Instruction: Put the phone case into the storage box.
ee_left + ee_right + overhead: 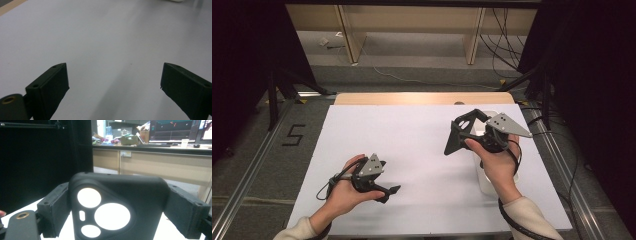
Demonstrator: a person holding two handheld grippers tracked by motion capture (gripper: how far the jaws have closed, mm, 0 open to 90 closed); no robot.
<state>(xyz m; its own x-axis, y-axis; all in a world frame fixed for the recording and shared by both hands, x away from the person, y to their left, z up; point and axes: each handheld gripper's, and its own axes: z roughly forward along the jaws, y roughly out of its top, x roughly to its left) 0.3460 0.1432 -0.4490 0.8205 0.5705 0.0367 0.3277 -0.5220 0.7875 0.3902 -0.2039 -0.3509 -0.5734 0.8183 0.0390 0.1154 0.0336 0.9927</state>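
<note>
In the lower left of the high view, the left gripper [388, 192] rests in the person's left hand [343, 192] low over the white table sheet [412, 135], its tips pointing toward the right of the frame. The left gripper view shows its 2 black jaws spread wide apart with bare sheet between them. In the right half of the high view, the right gripper [462, 131] is lifted above the sheet in the right hand [497, 167], clamped on a black phone case [456, 137] that hangs tilted at the gripper's left end. In the right gripper view the phone case [117, 207] stands upright between the 2 pads, each pressing a side edge, its 3 round camera cutouts and 1 small slot glowing white. A white container [486, 177] sits on the sheet just under that hand.
</note>
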